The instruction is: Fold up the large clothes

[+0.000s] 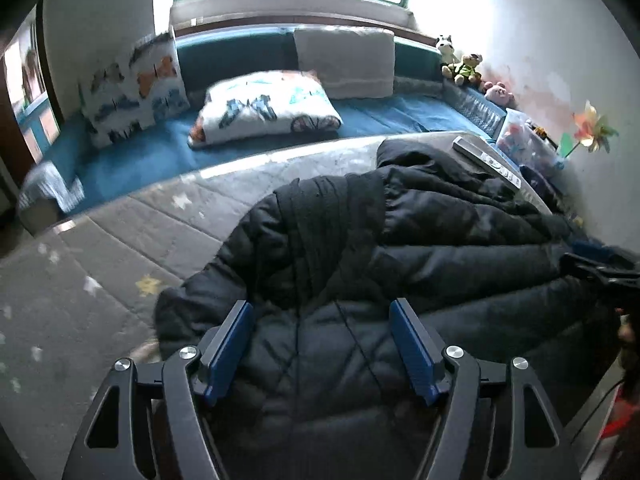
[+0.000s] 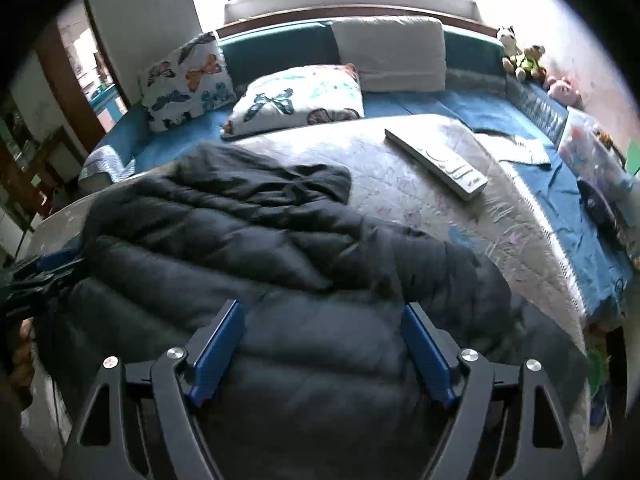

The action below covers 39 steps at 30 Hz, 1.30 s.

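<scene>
A black quilted puffer jacket lies crumpled across the near part of a grey mat on the bed. My left gripper hovers open just above the jacket's near edge, blue pads wide apart, with quilted fabric showing below between them. My right gripper also stands open over the jacket's near right part, nothing pinched between its pads. Each gripper shows at the edge of the other's view: the right one, the left one.
A white remote control lies on the mat beyond the jacket. Butterfly pillows and a grey cushion rest on the blue sheet by the window. Soft toys and a clear box line the right wall.
</scene>
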Each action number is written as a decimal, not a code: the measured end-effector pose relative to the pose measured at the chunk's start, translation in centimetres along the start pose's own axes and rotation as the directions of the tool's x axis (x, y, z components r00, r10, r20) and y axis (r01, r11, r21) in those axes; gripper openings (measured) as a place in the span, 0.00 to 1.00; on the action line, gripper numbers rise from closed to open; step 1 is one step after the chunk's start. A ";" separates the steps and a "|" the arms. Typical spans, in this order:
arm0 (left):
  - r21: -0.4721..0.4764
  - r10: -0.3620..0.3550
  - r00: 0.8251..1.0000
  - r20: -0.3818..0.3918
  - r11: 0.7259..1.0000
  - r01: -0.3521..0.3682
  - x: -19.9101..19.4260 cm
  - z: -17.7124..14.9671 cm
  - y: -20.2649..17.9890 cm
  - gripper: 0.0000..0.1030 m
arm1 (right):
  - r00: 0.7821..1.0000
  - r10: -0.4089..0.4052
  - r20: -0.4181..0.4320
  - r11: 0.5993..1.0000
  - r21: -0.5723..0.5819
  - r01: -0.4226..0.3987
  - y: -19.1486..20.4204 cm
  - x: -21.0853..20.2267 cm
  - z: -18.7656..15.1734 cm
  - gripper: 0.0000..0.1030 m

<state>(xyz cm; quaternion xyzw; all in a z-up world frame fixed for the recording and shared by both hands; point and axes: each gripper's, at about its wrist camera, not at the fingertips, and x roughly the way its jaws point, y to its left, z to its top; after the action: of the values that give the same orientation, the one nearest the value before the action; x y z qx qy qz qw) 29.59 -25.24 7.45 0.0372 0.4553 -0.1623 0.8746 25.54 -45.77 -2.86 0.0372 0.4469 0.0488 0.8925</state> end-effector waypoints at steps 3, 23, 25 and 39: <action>0.048 0.040 0.999 0.032 0.998 -0.042 -2.9 -1.3 -1.3 0.73 | 1.000 0.009 0.006 1.000 -0.030 -0.009 1.0 -2.9 -1.1 0.86; 0.082 0.104 0.992 0.070 0.991 -0.110 -13.8 -12.0 -2.9 0.74 | 0.990 -0.129 0.063 0.985 -0.106 0.135 7.0 -8.0 -8.5 0.86; 0.070 0.089 0.993 0.080 0.993 -0.094 -15.5 -13.3 -2.6 0.74 | 0.989 -0.125 0.078 0.985 -0.108 0.133 7.9 -8.7 -9.6 0.86; 0.030 0.151 0.979 0.140 0.987 -0.157 -23.7 -20.7 -1.1 0.80 | 0.975 -0.132 0.181 0.983 -0.100 0.152 13.8 -13.0 -15.6 0.86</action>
<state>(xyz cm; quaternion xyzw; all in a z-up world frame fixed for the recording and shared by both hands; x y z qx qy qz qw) 0.38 -15.96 14.65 0.0791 0.3865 -0.1054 0.9128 4.57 -33.30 -0.33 -0.0417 0.3654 0.0066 0.9299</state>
